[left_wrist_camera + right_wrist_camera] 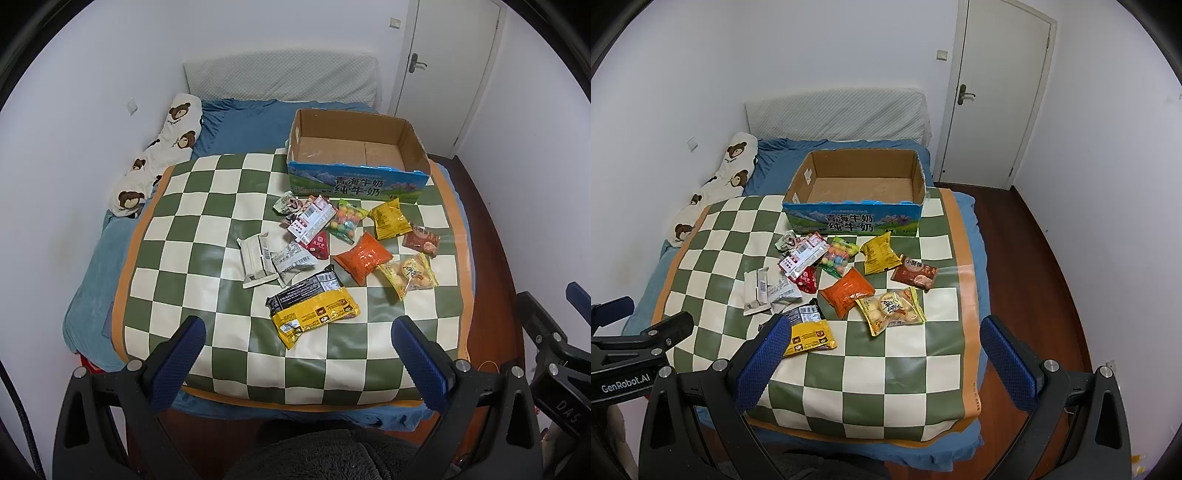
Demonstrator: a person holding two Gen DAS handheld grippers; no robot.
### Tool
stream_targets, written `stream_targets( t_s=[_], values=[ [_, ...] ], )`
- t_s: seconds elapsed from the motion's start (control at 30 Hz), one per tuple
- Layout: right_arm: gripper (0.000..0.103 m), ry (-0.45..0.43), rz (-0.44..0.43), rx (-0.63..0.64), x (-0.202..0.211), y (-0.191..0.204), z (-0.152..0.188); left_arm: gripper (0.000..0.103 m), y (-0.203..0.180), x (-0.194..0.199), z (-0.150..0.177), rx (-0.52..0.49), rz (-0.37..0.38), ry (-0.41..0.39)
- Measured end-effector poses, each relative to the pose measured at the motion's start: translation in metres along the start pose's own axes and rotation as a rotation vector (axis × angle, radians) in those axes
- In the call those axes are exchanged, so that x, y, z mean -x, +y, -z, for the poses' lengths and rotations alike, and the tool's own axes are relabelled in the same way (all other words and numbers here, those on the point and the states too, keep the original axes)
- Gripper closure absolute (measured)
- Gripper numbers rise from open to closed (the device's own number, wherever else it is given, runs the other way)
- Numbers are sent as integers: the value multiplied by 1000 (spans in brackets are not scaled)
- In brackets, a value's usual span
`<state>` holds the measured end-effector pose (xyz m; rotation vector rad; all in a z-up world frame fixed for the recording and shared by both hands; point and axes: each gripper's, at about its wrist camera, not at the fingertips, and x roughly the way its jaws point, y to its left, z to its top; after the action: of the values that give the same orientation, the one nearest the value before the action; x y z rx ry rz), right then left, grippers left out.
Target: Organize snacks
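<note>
Several snack packets lie loose on a green and cream checkered mat (207, 236) (886, 369): a yellow and black packet (314, 306) (810, 334) nearest, an orange packet (364, 257) (847, 291), a bun packet (410, 275) (890, 308), a white packet (256, 260) (757, 290), a candy ball bag (345, 221) (838, 256). An empty open cardboard box (354, 184) (849, 221) stands behind them. My left gripper (299, 325) is open and empty above the mat's near edge. My right gripper (886, 325) is open and empty, also near that edge.
The mat lies on a bed with a blue sheet (243, 122) (775, 151). A bear-print pillow (159, 155) (716, 181) lies at the left. A white door (447, 55) (993, 92) and dark wood floor (1034, 258) are to the right.
</note>
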<state>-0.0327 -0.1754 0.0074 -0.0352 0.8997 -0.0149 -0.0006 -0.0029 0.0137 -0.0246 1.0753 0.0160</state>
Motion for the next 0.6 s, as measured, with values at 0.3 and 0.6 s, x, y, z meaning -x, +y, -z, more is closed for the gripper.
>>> stream_targets(
  t_s=[0.3,0.6],
  values=[
    [0,3,-7,4,2,1,0,0,-1,4,-2,0,-2,-5],
    [0,-1,-9,3,3,1,1,0,-5,11,-2,-6,-4,-11]
  ],
)
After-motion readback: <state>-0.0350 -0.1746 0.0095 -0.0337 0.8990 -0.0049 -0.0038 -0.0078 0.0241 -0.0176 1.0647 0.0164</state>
